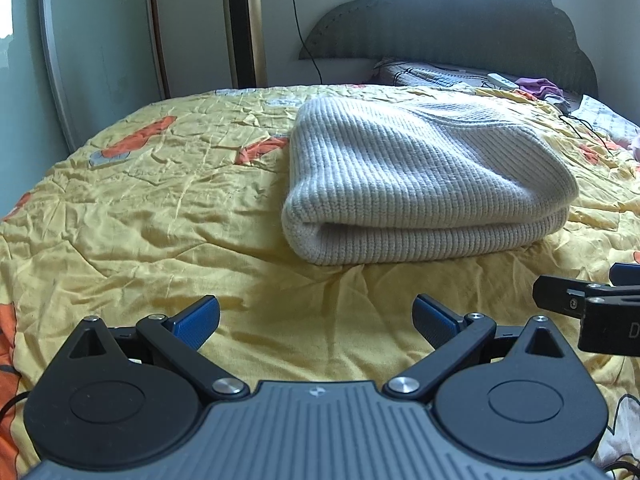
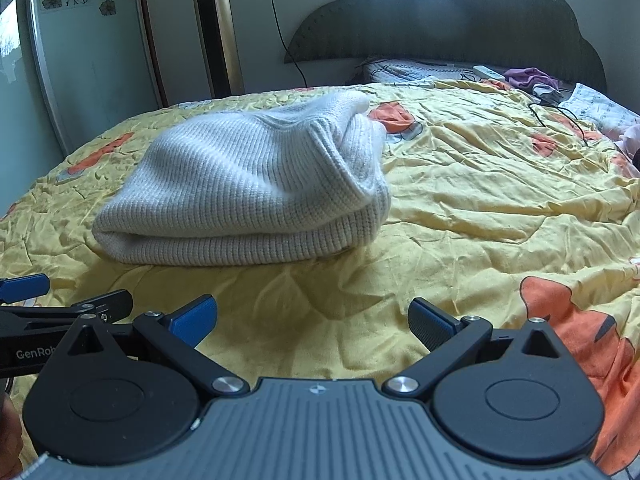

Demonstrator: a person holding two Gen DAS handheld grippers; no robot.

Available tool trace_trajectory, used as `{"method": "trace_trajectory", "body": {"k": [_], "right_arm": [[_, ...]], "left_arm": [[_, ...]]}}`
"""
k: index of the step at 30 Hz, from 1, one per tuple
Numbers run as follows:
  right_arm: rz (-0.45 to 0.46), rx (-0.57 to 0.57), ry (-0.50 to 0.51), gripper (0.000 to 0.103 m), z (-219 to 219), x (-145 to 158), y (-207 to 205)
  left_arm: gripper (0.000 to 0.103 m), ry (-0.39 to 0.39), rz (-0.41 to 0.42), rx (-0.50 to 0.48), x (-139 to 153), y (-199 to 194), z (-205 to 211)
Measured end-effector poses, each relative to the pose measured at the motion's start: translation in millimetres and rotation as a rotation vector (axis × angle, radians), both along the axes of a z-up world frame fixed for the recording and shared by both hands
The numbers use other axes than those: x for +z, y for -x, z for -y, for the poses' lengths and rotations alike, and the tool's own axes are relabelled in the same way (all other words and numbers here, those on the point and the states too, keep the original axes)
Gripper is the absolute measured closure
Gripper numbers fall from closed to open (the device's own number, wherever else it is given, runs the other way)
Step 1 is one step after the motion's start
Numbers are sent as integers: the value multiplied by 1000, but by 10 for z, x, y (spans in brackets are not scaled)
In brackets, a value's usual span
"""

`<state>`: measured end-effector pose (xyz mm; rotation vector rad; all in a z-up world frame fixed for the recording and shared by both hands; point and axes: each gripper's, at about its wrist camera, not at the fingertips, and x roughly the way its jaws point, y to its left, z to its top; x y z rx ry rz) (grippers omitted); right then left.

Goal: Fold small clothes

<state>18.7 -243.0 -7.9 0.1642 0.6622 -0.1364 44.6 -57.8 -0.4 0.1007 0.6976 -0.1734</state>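
A folded white knit sweater (image 1: 424,176) lies on a yellow bedspread (image 1: 160,200) printed with orange shapes, ahead of both tools and touching neither. The left tool (image 1: 316,320) is spread wide with nothing between its 2 blue-padded fingers (image 1: 198,322), held low over the bedspread. The right tool (image 2: 314,320) is likewise spread and empty.

The left wrist view shows the sweater's rolled near fold and its left end, plus part of the right tool at the right edge. The right wrist view shows what the other does not: the sweater's right end, where the layers bunch into a loose opening, and a broad stretch of bare bedspread to the right of it. It also shows the left tool at its left edge.

Readable writing: "GenRob", cut off, on the left tool's black body in the right wrist view, and a single "D" on the right tool's body in the left wrist view.

Behind the bed stand a dark scalloped headboard (image 2: 460,20) and a gold tower fan (image 2: 216,28).
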Motion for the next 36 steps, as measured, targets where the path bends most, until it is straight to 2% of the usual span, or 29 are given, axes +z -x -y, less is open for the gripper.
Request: {"method": "trace_trajectory", "body": {"k": [17, 29, 36], "right_arm": [[14, 33, 9, 0, 2, -18, 17], [34, 67, 10, 0, -16, -10, 43], [32, 70, 5, 0, -17, -24, 44]], "left_arm": [[0, -26, -12, 18, -51, -36, -13], [0, 28, -43, 31, -81, -61, -66], [0, 17, -31, 47, -92, -52, -51]]}}
